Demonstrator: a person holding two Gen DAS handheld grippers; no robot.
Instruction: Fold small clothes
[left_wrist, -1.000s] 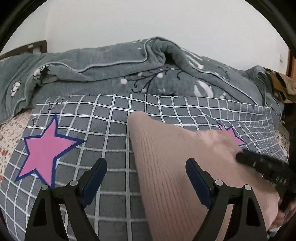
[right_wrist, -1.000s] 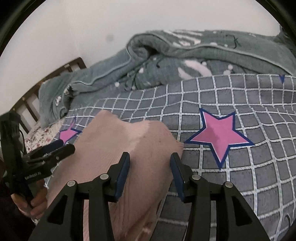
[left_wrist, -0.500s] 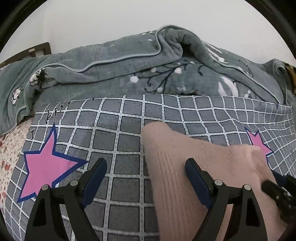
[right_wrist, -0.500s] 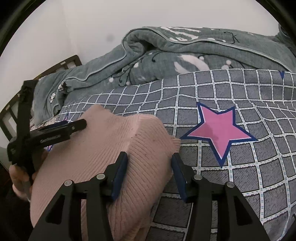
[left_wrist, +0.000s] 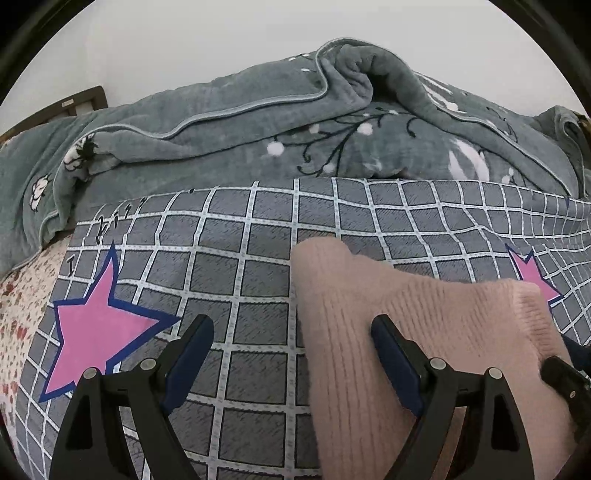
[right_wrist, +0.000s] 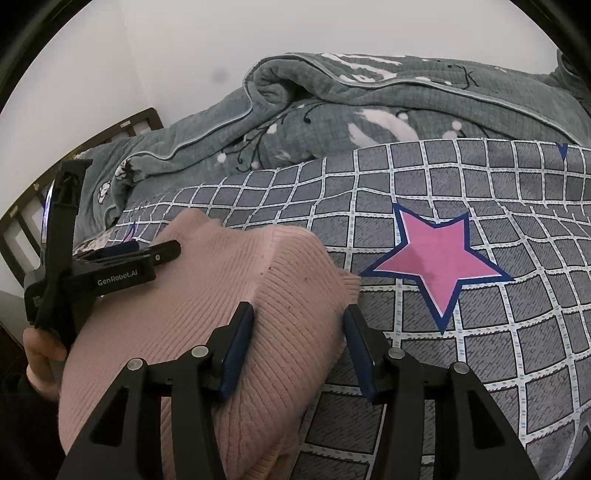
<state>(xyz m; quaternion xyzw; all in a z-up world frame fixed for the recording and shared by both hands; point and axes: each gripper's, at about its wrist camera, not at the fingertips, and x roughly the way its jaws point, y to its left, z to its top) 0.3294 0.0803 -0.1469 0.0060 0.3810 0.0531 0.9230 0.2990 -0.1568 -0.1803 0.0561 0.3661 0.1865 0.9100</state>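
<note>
- Two tongs, one in each of our hands, point down at a pink sweater (right_wrist: 207, 295) lying on a bed, on a grey checked cover (left_wrist: 236, 280) printed with pink stars.
- The left tongs (left_wrist: 291, 354) are spread wide. Their right finger sits over the sweater's left part, their left finger over bare cover, so the sweater's left edge lies between the two fingers. Nothing is pinched.
- The right tongs (right_wrist: 299, 339) are about half spread and straddle the sweater's right corner. We cannot tell whether the pads touch the knit or only stand beside it.
- From the right camera, the left tongs (right_wrist: 162, 251) reach in over the sweater's far left side, held by a hand (right_wrist: 40, 350).
- The sweater's long axis runs away from us toward the far side of the bed, and each tong is nearest its own side edge.
- The sweater is ribbed, soft, thick, and looks already folded into a rough block with rounded corners.
- A rumpled grey-green blanket (left_wrist: 258, 129) lies behind, well apart.
</note>
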